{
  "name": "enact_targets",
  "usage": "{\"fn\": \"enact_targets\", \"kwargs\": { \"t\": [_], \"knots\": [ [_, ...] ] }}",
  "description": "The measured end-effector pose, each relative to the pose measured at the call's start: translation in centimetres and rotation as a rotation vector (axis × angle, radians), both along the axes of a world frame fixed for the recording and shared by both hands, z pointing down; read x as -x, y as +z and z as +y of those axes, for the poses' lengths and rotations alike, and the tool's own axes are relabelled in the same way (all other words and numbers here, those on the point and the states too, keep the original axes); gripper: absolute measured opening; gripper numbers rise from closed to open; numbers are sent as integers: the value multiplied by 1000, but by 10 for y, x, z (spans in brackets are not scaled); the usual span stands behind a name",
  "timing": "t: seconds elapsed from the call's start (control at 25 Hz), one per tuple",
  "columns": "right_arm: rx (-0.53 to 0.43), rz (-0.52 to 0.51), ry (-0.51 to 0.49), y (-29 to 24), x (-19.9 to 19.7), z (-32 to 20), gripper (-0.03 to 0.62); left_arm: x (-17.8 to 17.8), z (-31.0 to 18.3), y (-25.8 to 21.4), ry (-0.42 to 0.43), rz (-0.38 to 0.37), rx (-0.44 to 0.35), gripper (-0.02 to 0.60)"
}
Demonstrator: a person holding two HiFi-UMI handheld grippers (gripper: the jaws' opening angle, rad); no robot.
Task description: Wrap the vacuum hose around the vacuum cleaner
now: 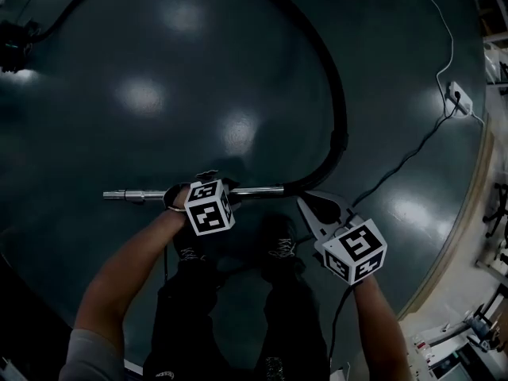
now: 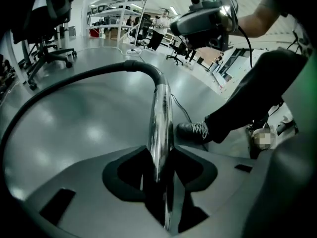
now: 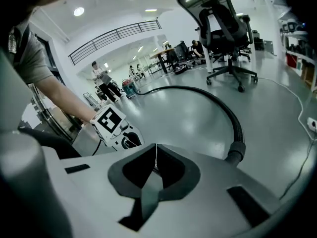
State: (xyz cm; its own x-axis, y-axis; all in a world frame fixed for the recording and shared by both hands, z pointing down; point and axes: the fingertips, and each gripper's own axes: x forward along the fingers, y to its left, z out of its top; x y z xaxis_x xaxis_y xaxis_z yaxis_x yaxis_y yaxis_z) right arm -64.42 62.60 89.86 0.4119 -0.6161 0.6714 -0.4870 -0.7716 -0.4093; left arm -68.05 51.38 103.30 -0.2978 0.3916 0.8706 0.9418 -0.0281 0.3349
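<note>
The chrome vacuum wand (image 1: 143, 195) lies level just above the dark floor in front of my feet. My left gripper (image 1: 208, 189) is shut on its middle; in the left gripper view the pads clamp the wand (image 2: 161, 113) from both sides. From the wand's right end the black hose (image 1: 340, 109) arcs away across the floor and round to a dark machine (image 1: 14, 42) at the far left. My right gripper (image 1: 304, 201) hangs shut and empty just below the joint of hose and wand, with the hose cuff (image 3: 237, 151) close to its right.
A white power strip (image 1: 458, 95) with cables lies on the floor at the right. Office chairs (image 3: 225, 29) stand further off, and people stand in the background. My shoes (image 1: 282, 248) are right under the wand. The floor's pale curved edge (image 1: 468, 221) runs along the right.
</note>
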Motion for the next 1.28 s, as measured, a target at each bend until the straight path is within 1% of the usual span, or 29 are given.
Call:
{"fn": "enact_targets", "kwargs": {
  "t": [0.16, 0.32, 0.44, 0.52, 0.64, 0.68, 0.76, 0.88, 0.92, 1.0, 1.12, 1.2, 1.28],
  "knots": [
    [-50, -29, 40, -57, 1, -12, 6, -14, 3, -75, -45, -14, 41, 178],
    [-151, -122, 97, -103, 6, -24, 8, -24, 2, -141, -69, -30, 51, 176],
    [-224, -190, 160, -132, 7, -28, 16, -31, 2, -186, -111, -44, 74, 176],
    [-281, -224, 211, -152, 6, -30, 78, -34, 4, -216, -146, -58, 92, 176],
    [-377, -239, 296, -191, -3, -33, 179, -41, 10, -265, -196, -61, 129, 176],
    [-405, -240, 325, -205, -8, -34, 201, -45, 13, -282, -214, -59, 149, 176],
    [-462, -243, 380, -233, -18, -39, 219, -54, 18, -321, -252, -50, 196, 176],
    [-563, -212, 456, -272, -43, -49, 230, -69, 23, -377, -315, -37, 266, 176],
    [-600, -190, 478, -288, -53, -54, 239, -72, 20, -395, -333, -34, 287, 176],
    [-664, -142, 501, -324, -69, -69, 239, -74, 9, -431, -365, -27, 327, 176],
    [-719, -71, 479, -379, -86, -104, 239, -71, -20, -483, -400, -23, 380, 176],
    [-720, -20, 447, -412, -92, -131, 239, -68, -44, -514, -416, -13, 411, 176],
    [-701, 39, 402, -442, -98, -159, 238, -66, -71, -541, -434, 9, 436, 176]
  ]
}}
